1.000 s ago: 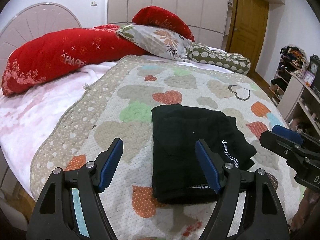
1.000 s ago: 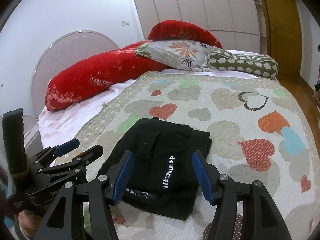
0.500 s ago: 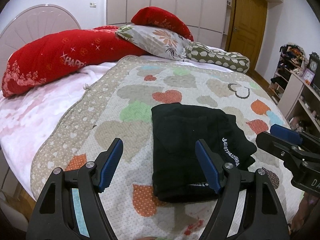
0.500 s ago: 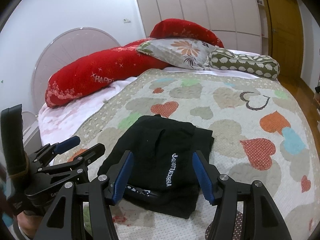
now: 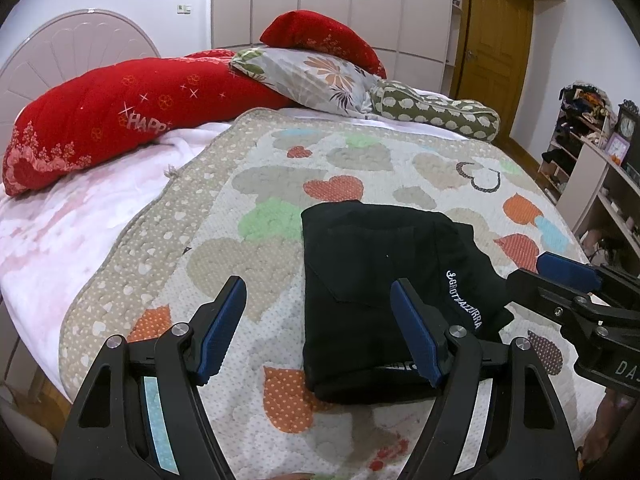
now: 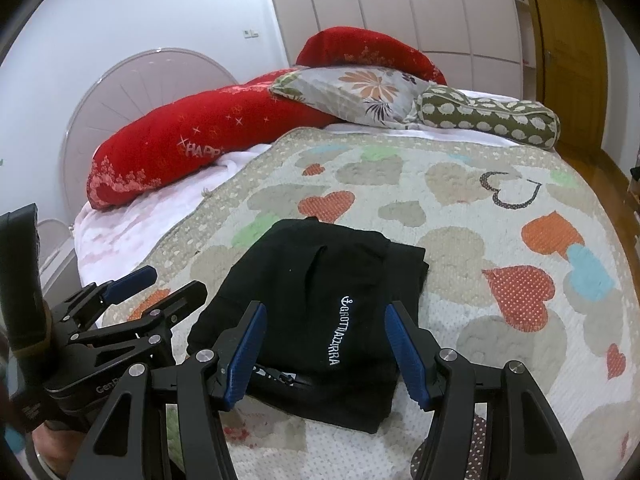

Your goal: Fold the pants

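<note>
Black pants (image 5: 372, 280) lie folded into a compact rectangle on the heart-patterned quilt (image 5: 280, 184), white lettering on top; they also show in the right wrist view (image 6: 320, 304). My left gripper (image 5: 320, 320) is open and empty, held above the quilt at the pants' near left edge. My right gripper (image 6: 324, 344) is open and empty, hovering over the pants' near end. Each gripper shows in the other's view: the right one (image 5: 568, 280) at the pants' right, the left one (image 6: 132, 284) at their left.
Red pillows (image 5: 120, 116), a floral pillow (image 5: 316, 76) and a green bolster (image 5: 440, 112) line the bed's head. A pink sheet (image 5: 60, 232) covers the left side. Shelves (image 5: 600, 176) stand at the right, a wooden door (image 5: 492, 52) behind.
Both grippers have drifted slightly; the view of the bed has shifted a little. The pants lie unchanged and both grippers stay open.
</note>
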`<action>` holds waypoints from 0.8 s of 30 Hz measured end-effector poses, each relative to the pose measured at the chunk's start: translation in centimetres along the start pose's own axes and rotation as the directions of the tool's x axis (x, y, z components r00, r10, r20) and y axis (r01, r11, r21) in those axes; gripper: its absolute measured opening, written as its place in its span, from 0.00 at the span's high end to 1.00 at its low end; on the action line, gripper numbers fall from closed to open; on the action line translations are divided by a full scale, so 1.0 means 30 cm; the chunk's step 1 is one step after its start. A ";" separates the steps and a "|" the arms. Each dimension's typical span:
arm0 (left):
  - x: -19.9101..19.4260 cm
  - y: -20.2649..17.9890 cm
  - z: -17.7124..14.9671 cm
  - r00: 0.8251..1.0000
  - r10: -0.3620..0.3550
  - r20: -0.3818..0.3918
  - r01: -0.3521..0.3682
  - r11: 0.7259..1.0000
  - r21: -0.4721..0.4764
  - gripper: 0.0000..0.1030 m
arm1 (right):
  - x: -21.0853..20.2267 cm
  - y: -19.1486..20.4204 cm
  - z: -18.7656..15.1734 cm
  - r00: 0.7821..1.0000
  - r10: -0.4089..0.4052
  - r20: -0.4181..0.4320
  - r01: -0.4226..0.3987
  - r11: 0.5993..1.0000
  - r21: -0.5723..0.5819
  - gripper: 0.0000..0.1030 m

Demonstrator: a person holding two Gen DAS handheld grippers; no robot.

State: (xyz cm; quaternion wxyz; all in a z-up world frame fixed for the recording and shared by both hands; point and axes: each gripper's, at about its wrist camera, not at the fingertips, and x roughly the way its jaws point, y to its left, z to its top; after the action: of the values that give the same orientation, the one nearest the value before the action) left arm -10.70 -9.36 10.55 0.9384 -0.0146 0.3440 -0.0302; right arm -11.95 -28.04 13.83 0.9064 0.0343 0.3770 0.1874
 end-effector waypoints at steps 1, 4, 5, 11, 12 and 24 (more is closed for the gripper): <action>0.001 0.001 0.000 1.000 0.000 -0.001 0.000 1.000 0.000 0.26 | 0.000 0.000 0.000 1.000 -0.001 -0.001 0.001 1.000 0.000 0.42; 0.000 -0.001 0.000 1.000 0.000 -0.001 0.000 1.000 0.000 0.26 | 0.000 -0.001 -0.001 1.000 -0.002 0.000 0.002 1.000 0.002 0.42; -0.002 -0.002 -0.001 1.000 0.001 0.000 -0.001 1.000 0.000 0.26 | 0.001 -0.003 -0.003 1.000 -0.002 0.000 0.002 1.000 0.004 0.42; 0.004 -0.008 -0.007 1.000 0.001 -0.003 -0.001 1.000 0.001 0.26 | 0.007 -0.007 -0.008 1.000 -0.005 -0.009 0.005 1.000 0.005 0.42; 0.005 -0.007 -0.007 1.000 0.001 -0.004 -0.001 1.000 0.001 0.26 | 0.006 -0.006 -0.009 1.000 -0.004 -0.009 0.005 1.000 0.005 0.42; 0.015 -0.018 -0.027 1.000 -0.001 -0.008 0.001 1.000 0.004 0.26 | 0.015 -0.002 -0.011 1.000 -0.005 -0.020 0.005 1.000 0.003 0.42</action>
State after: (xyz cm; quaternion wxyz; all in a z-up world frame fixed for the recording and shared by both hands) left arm -10.91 -9.93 9.65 0.9369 -0.0129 0.3479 -0.0315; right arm -11.87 -27.95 13.27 0.9030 0.0332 0.3863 0.1850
